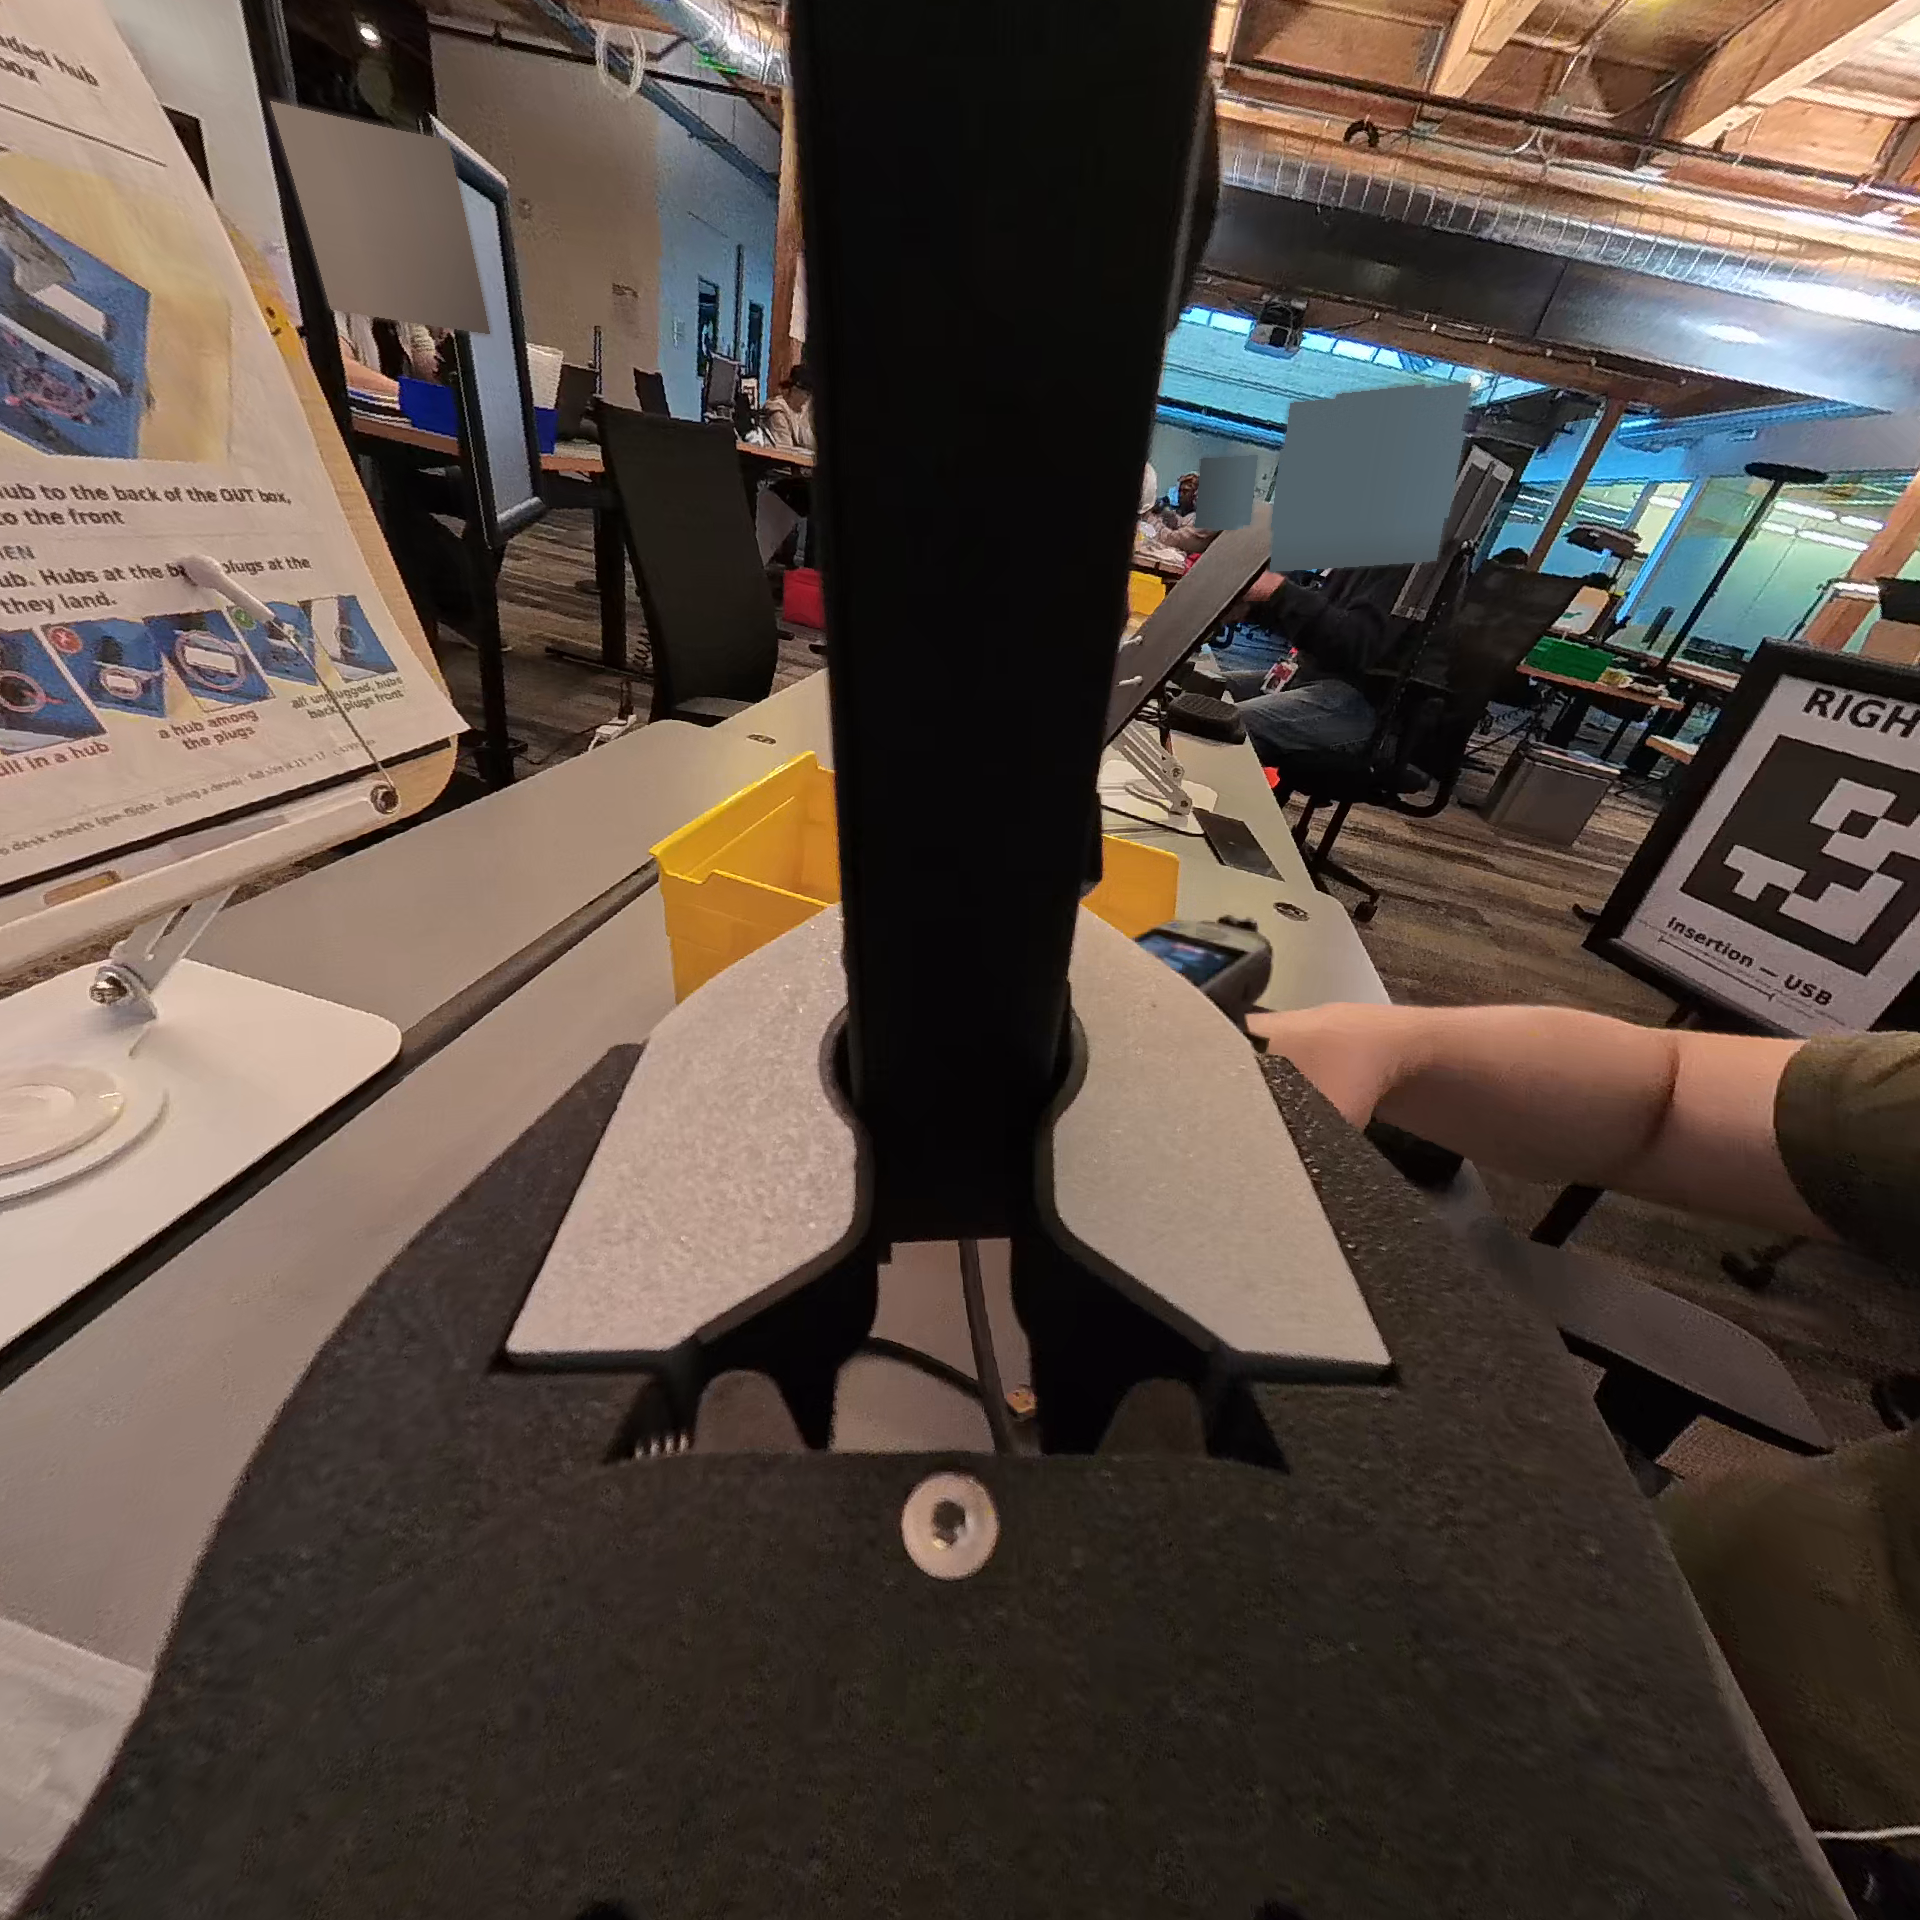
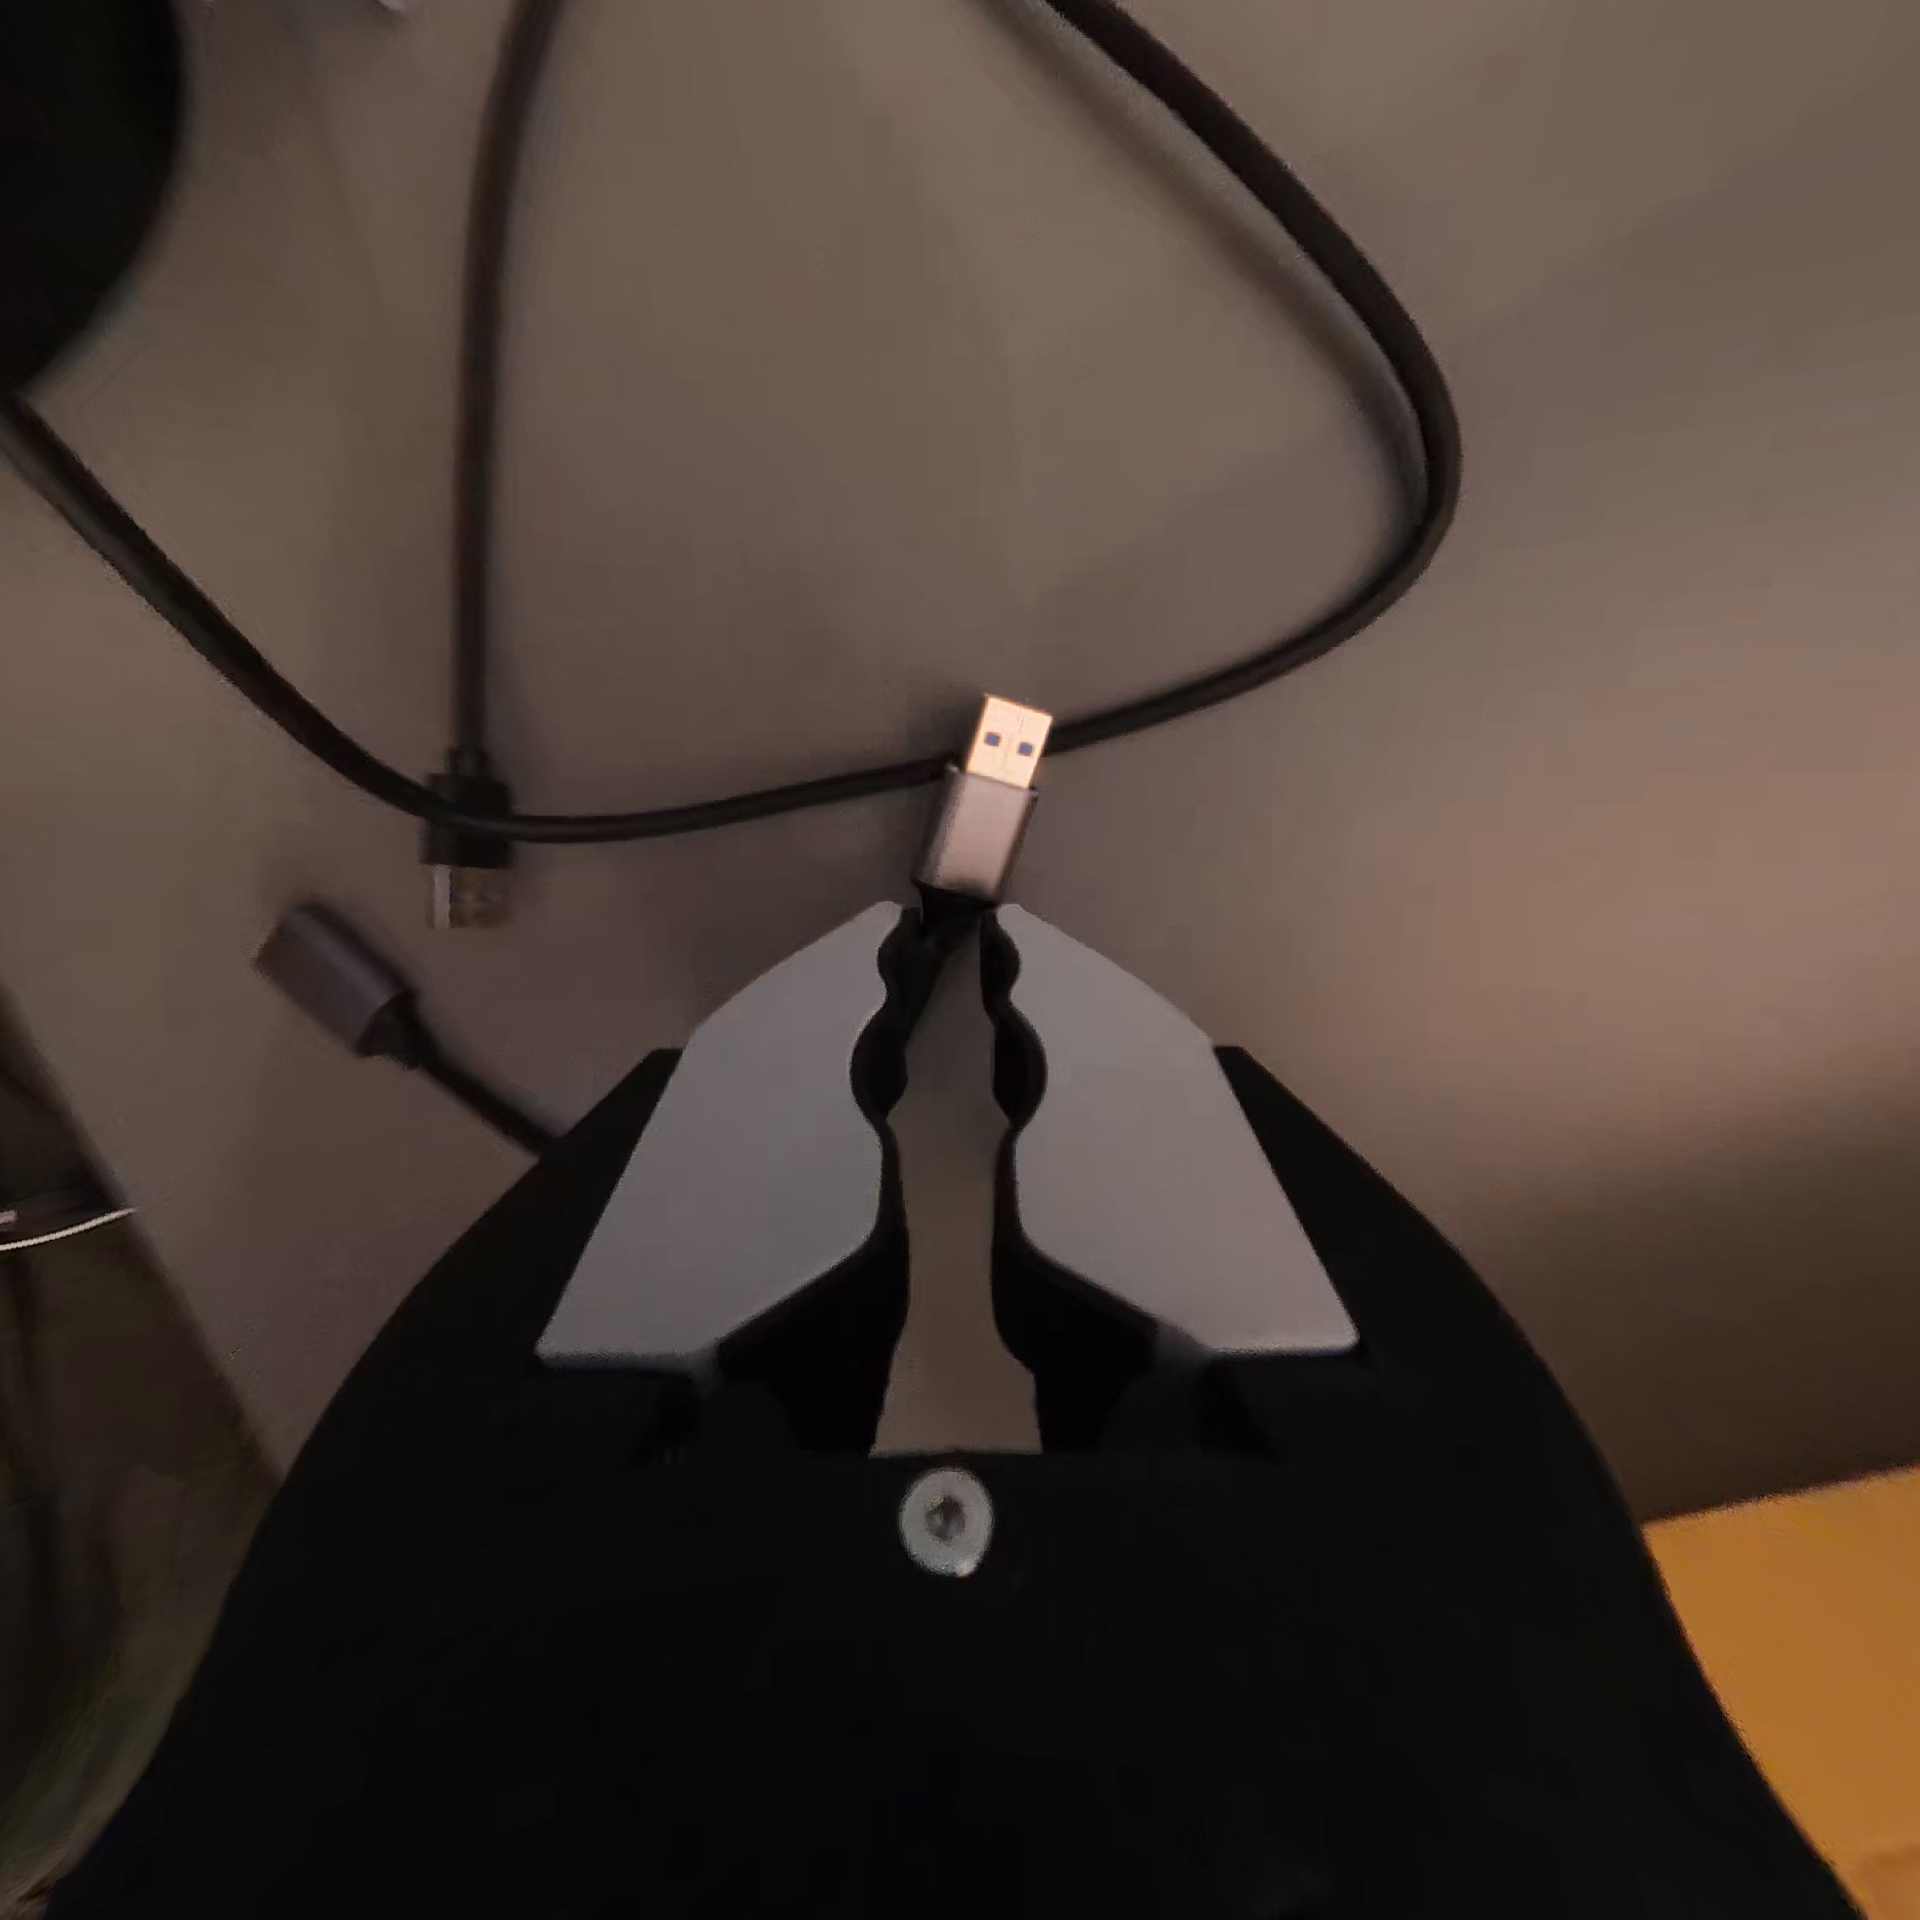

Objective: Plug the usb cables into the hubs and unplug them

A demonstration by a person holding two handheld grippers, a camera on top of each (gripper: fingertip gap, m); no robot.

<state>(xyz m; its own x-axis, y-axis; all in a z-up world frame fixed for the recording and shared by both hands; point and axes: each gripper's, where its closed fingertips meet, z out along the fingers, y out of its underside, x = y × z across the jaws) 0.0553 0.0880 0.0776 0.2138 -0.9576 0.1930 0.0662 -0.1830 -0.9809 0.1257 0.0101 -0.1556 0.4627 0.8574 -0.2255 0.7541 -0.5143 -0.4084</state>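
In the left wrist view, a propped instruction sheet (image 1: pixel 156 468) stands at the far left on a white stand (image 1: pixel 187 1049) on the grey counter (image 1: pixel 499 914). Toward the middle, a yellow bin (image 1: pixel 748 883) sits on the counter behind the left hand-held gripper (image 1: pixel 956 1070). That gripper's two grey fingers (image 1: pixel 717 1143) are clamped on a tall, flat black hub (image 1: pixel 987 520), which stands upright between them and rises out of the top of the view. Under the hub, between the finger bases, a thin dark cable (image 1: pixel 977 1309) shows against the counter. To the right, a person's forearm (image 1: pixel 1507 1101) reaches in toward the middle, holding a device of which only a small part shows just behind the right finger. At the far right stands a framed black-and-white marker sign (image 1: pixel 1787 852).

In the right wrist view, dim and looking down at the counter (image 2: pixel 1351 831), a grey cable end (image 2: pixel 332 977) lies at the left, and just above it a black plug (image 2: pixel 468 831) with a thick black cable (image 2: pixel 1039 727) lying across it. In the middle, the right hand-held gripper (image 2: pixel 951 920) has its finger tips nearly together, pinching the cable right behind a grey USB plug (image 2: pixel 977 831). The plug points straight away from the tips, its metal end touching or overlapping the thick black cable. At the lower right corner, a yellow surface (image 2: pixel 1787 1662) shows.
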